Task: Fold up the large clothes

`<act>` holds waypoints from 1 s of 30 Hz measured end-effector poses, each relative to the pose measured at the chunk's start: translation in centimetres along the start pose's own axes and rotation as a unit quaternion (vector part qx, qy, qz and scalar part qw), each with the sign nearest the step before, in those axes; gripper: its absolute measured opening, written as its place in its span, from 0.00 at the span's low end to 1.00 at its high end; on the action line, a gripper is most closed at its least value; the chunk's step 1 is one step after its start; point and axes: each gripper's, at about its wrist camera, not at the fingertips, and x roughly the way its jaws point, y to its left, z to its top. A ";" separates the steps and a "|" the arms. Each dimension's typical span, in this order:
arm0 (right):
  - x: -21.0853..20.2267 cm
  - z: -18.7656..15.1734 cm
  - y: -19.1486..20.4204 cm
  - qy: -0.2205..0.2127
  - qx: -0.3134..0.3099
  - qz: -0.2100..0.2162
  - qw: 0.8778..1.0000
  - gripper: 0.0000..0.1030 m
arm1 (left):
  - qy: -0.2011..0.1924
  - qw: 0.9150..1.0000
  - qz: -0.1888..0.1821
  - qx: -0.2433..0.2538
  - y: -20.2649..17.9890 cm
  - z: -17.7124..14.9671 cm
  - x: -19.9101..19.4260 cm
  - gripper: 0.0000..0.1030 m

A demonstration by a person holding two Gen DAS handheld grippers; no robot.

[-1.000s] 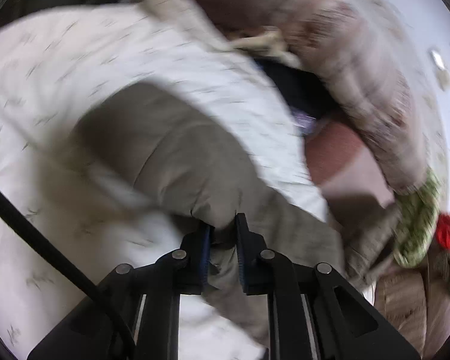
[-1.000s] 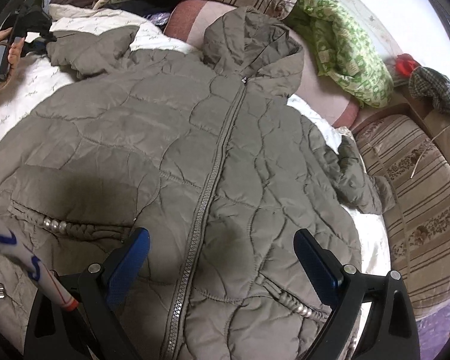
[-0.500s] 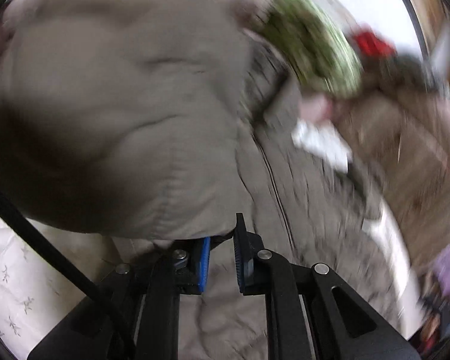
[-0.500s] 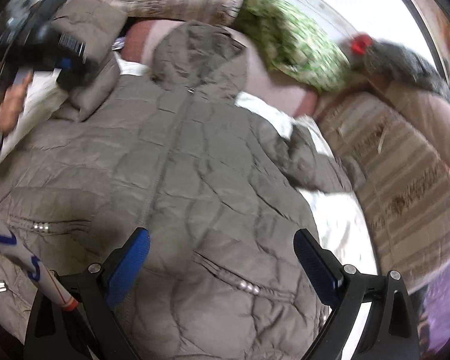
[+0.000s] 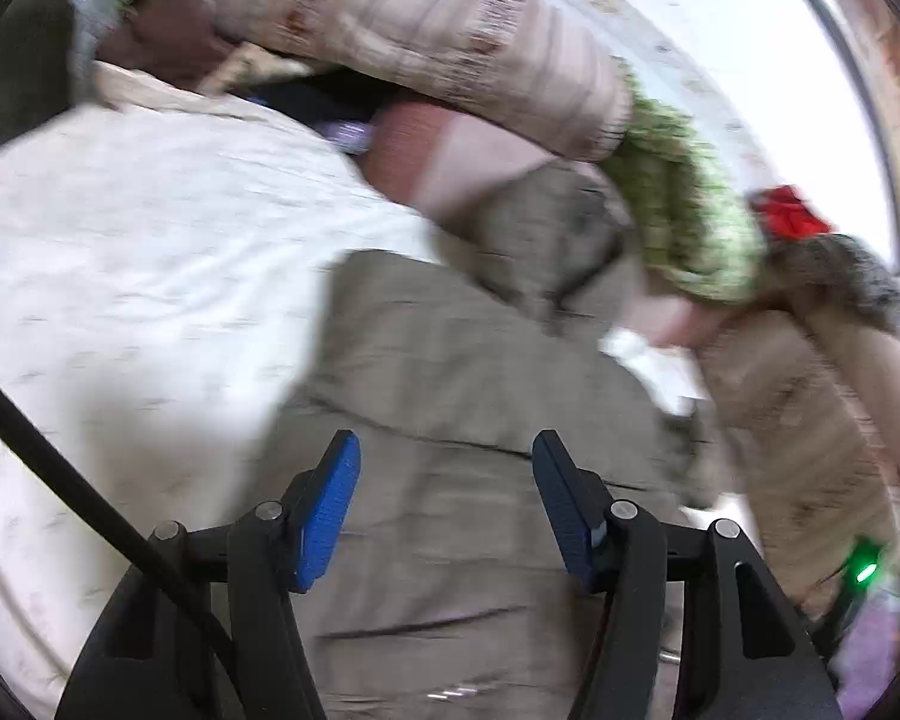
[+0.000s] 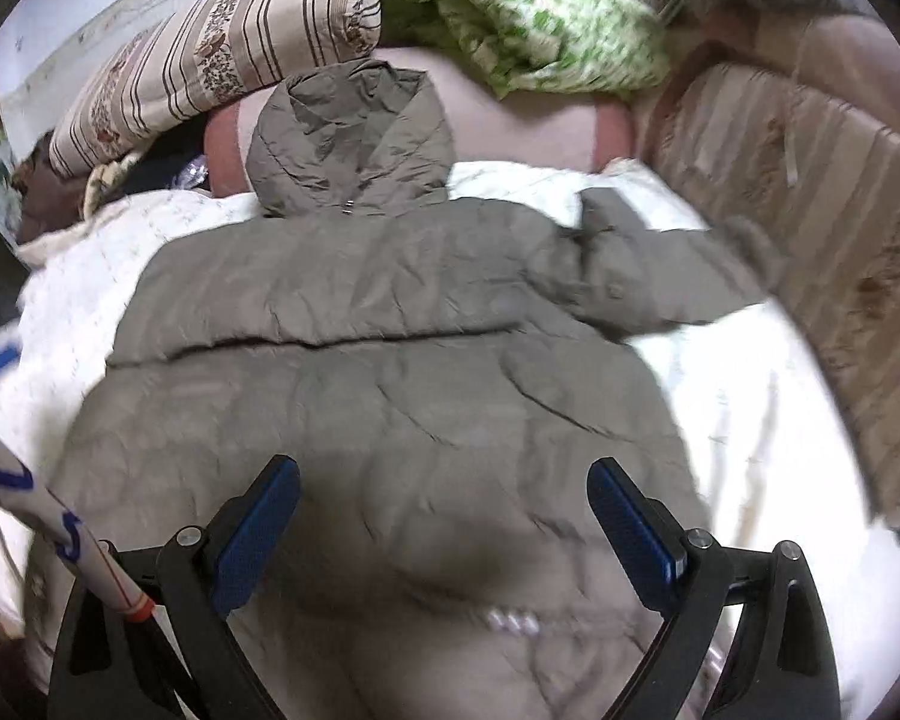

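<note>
1. With the left sleeve [image 6: 306,306] already laid across the chest, you're early in the fold: right sleeve [image 6: 648,282] is out to the side, body unfolded.
2. Jacket [image 6: 390,396] lies flat on the white bedspread [image 6: 744,396], hood [image 6: 354,138] pointing at the pillows [image 6: 222,54], long axis running away from you.
3. Left gripper [image 5: 444,504] and right gripper [image 6: 444,528]: both spread wide, empty, above the hem end.
</note>
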 end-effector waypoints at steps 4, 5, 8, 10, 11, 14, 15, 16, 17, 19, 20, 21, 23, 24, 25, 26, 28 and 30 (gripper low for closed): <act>4.2 2.1 -0.5 0.024 0.016 0.007 1.000 0.96 | -0.011 0.995 0.086 0.049 -0.2 -1.6 1.8 0.57; 5.6 2.7 -0.9 0.033 0.024 0.004 0.999 0.96 | -0.015 0.994 0.090 0.057 0.1 -2.2 2.5 0.57; 9.4 4.5 -2.8 0.071 0.063 0.005 0.995 0.96 | 0.016 0.993 0.096 0.073 0.4 -3.0 4.6 0.57; 12.1 5.7 -4.0 0.094 0.090 0.009 0.992 0.96 | 0.037 0.993 0.078 0.084 -0.5 -2.6 6.2 0.57; 13.2 6.3 -4.5 0.101 0.103 0.005 0.990 0.96 | 0.038 0.993 0.072 0.087 -0.7 -2.4 6.4 0.57; 16.7 7.7 -6.0 0.116 0.159 0.005 0.980 0.96 | 0.036 0.992 0.081 0.085 -0.6 -2.1 7.0 0.57; 17.6 8.1 -6.3 0.120 0.175 0.007 0.977 0.95 | 0.038 0.993 0.078 0.080 -0.4 -2.0 7.1 0.57; 18.3 8.5 -6.4 0.120 0.189 0.008 0.975 0.93 | 0.040 0.994 0.075 0.076 -0.2 -1.9 7.2 0.57; 18.6 8.9 -6.4 0.118 0.197 0.011 0.973 0.81 | 0.043 0.994 0.073 0.070 0.0 -1.7 7.4 0.57; 19.0 9.6 -6.1 0.124 0.201 0.015 0.971 0.58 | 0.047 0.995 0.069 0.058 0.5 -1.6 7.6 0.57; 18.9 10.1 -6.1 0.122 0.199 0.022 0.972 0.39 | 0.049 0.995 0.069 0.053 0.7 -1.5 7.7 0.57; 18.6 10.4 -6.2 0.117 0.196 0.027 0.973 0.31 | 0.052 0.995 0.069 0.047 0.8 -1.5 7.8 0.57; 17.5 11.0 -7.0 0.102 0.202 0.014 0.974 0.26 | 0.061 0.995 0.064 0.042 0.9 -1.6 8.1 0.57; 17.1 11.1 -7.6 0.097 0.205 0.001 0.974 0.25 | 0.064 0.995 0.063 0.043 0.9 -1.7 8.2 0.57; 17.0 11.1 -8.1 0.096 0.209 -0.007 0.973 0.25 | 0.069 0.994 0.065 0.045 0.8 -1.9 8.4 0.57; 17.2 10.8 -8.7 0.104 0.212 -0.019 0.972 0.25 | 0.074 0.994 0.067 0.048 0.6 -2.1 8.6 0.57; 18.0 10.4 -9.0 0.123 0.204 -0.032 0.971 0.25 | 0.081 0.992 0.074 0.056 0.2 -2.6 9.0 0.57; 18.0 10.3 -8.3 0.122 0.180 -0.042 0.975 0.29 | 0.082 0.992 0.077 0.064 -0.2 -2.9 9.0 0.57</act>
